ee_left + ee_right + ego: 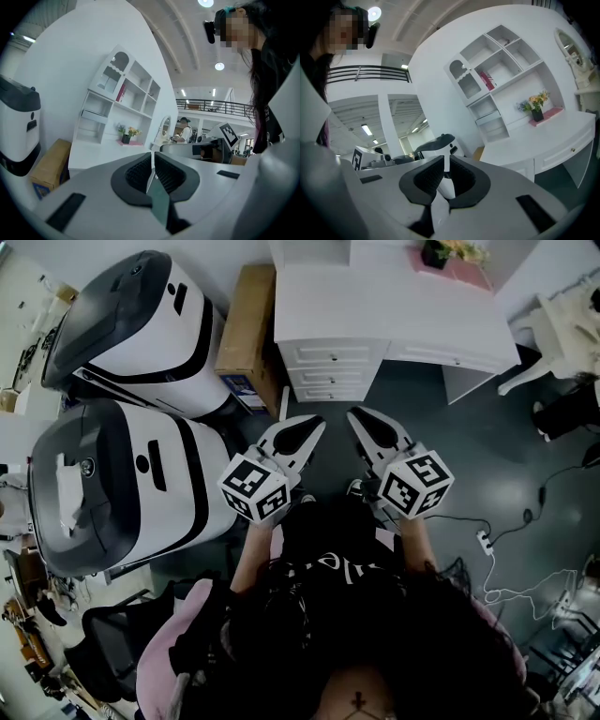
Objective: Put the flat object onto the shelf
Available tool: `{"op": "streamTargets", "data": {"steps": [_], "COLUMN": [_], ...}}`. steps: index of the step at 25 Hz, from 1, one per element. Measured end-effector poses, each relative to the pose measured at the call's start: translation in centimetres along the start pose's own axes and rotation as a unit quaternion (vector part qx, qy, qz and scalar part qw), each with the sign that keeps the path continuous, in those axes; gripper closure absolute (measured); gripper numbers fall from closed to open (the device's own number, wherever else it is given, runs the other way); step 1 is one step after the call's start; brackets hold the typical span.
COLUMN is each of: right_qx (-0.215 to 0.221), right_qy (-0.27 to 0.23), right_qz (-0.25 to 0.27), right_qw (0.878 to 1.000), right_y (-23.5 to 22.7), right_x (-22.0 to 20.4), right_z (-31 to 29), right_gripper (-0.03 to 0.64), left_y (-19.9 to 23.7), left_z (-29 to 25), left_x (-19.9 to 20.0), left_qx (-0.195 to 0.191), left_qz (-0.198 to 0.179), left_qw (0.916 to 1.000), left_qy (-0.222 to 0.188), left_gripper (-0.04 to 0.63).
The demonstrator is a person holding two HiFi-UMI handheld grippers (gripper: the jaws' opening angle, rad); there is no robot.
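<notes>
Both forearms (246, 554) reached forward from the body. The left gripper (152, 161) pointed about level, its jaws pressed together with nothing between. Just beside it, the right gripper (446, 165) was closed and empty too.

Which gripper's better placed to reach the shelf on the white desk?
Right, marginally. The right gripper sits before the drawers, toward the middle of the desk; the left gripper is at the end nearest the cardboard box. Both have fingers shut on nothing, similarly far from the shelf.
</notes>
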State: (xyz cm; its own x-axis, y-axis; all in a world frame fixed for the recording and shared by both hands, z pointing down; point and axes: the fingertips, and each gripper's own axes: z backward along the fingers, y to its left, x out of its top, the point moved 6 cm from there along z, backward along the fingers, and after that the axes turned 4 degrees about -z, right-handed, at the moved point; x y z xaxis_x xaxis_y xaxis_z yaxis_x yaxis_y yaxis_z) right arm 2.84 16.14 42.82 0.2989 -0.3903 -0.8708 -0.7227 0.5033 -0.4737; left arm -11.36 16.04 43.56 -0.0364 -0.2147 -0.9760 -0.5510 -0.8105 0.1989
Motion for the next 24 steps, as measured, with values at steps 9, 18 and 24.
{"op": "streamTargets", "data": {"steps": [9, 18, 24], "right_qx": [-0.008, -0.012, -0.019], "right_qy": [0.003, 0.002, -0.003], "right_qz": [0.008, 0.012, 0.011], "right_qw": [1.000, 1.000, 1.000], "right_y": [2.2, 3.2, 3.2], "right_x": [-1.1, -1.4, -1.4], "right_z": [0.2, 0.4, 0.6], "right_gripper": [0.552, 0.552, 0.552], "left_y": [0.0, -0.6, -0.7], "left_z": [2.1, 2.9, 3.4], "left_x": [-0.2, -0.1, -0.2], "left_qx": [-0.010, -0.019, -0.021], "left_qz": [0.006, 0.007, 0.011], "left_qw": [0.9999, 0.9998, 0.9997], "left_qy": [-0.004, -0.007, -0.009], "left_gripper": [0.563, 0.563, 0.563]}}
